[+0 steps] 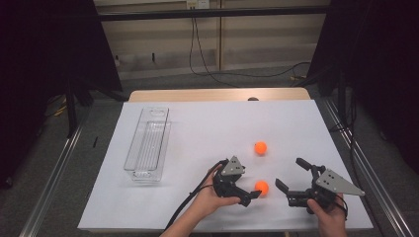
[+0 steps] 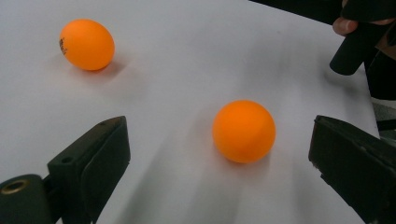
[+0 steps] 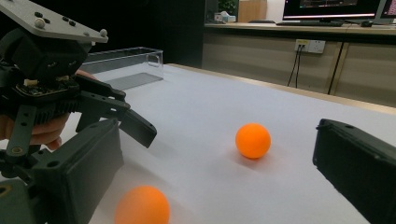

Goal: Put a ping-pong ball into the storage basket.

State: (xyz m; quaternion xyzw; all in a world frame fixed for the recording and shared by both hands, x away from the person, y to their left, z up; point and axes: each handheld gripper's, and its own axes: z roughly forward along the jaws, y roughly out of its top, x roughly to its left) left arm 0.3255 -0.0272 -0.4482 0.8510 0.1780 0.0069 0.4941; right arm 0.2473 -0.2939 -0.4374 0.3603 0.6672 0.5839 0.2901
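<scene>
Left hand-held gripper [image 1: 253, 195] wide open, jaws set on either side of the near small round orange ball [image 1: 262, 187], not touching it; ball resting on the white tabletop [image 1: 197, 128], between the two grippers; right hand-held gripper [image 1: 290, 174] also wide open, holding nothing, just beside that ball; second small round orange ball [image 1: 260, 147] farther back, apart from both; long clear plastic tray [image 1: 148, 143] well off to the left, on the tabletop.
</scene>
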